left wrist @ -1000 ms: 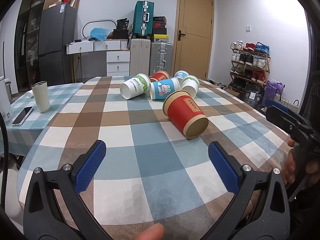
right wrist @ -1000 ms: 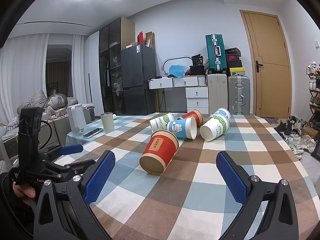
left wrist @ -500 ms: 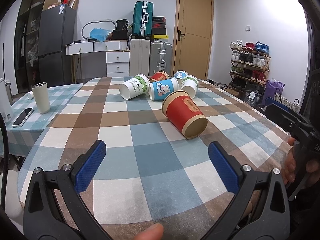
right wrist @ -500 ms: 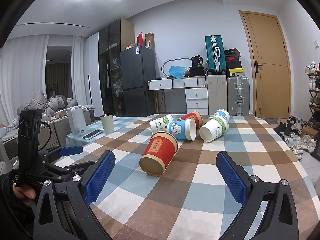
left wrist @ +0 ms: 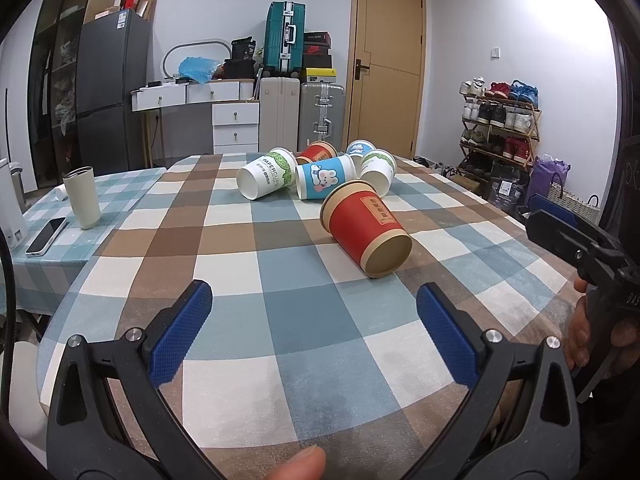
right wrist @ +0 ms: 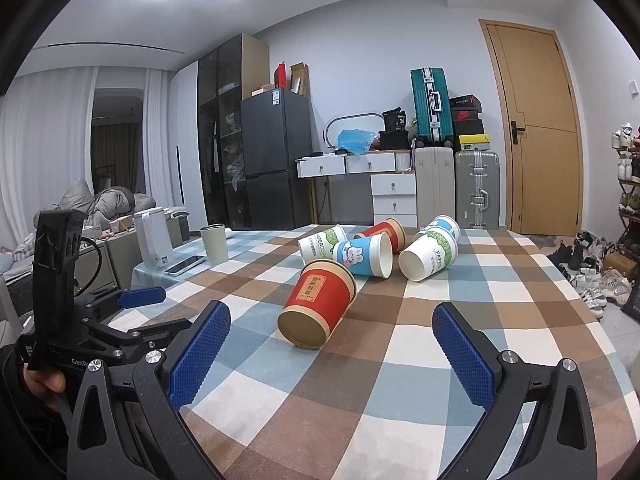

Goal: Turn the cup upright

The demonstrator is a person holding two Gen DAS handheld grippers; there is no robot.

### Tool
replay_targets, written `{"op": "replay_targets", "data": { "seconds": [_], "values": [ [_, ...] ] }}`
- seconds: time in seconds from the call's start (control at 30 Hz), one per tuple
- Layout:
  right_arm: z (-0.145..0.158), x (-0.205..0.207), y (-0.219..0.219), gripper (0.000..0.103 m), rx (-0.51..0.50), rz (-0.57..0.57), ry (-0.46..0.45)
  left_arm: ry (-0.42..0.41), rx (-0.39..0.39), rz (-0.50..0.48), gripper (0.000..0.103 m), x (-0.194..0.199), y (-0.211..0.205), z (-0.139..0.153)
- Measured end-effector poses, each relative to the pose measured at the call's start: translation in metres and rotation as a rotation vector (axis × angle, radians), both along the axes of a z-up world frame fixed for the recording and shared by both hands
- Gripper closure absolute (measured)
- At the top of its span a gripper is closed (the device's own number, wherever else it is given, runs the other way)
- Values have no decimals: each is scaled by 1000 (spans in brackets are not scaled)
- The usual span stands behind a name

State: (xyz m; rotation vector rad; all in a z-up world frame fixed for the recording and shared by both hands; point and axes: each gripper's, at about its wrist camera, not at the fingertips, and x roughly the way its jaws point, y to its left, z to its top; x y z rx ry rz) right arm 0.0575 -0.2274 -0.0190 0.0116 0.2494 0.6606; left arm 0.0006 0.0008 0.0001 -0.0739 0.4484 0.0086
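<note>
1. My left gripper (left wrist: 314,330) hangs released over the near edge of the checked table (left wrist: 224,364), jaws spread wide and holding nothing.
2. The nearest red cup (left wrist: 366,234) lies on its side just beyond the left gripper's right finger, closed base toward me, mouth toward the far end.
3. My right gripper (right wrist: 330,350) is likewise released and empty; in its view the red cup sits between its fingers but farther off, untouched.
4. I judge the grasp is not yet begun. I would close across the cup's wall near the middle, gently, since paper crushes, then rotate until the mouth faces up and set it on its base.
5. Beyond it, five more paper cups (left wrist: 326,176) lie tipped in a cluster; the mouths I can see look empty.
6. On the far left table, a pale tumbler (left wrist: 82,197) stands upright; its contents are hidden.
</note>
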Motion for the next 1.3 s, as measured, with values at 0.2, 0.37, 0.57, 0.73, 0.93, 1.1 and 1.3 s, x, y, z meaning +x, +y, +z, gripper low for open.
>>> {"op": "replay_targets", "data": {
  "seconds": [0.2,0.37,0.57,0.73,0.93,1.1,1.3],
  "values": [
    [-2,2,-1,0,-12,-11,19,31,3,9,1,5,-7,1],
    [-2,7,-4,0,-24,-29,41,61,-8,29,1,20,-11,7],
    [0,14,-9,0,-32,-60,62,105,-11,41,1,41,-15,9],
    [0,22,-12,0,-43,-102,81,127,8,55,1,64,-24,10],
    [1,29,-19,0,-29,-120,98,159,-10,55,1,92,-35,10],
    [2,31,-20,0,-27,-121,96,193,4,53,1,113,-46,7],
    [2,29,-21,0,-28,-123,95,225,-21,49,1,135,-49,4]
  ]
}}
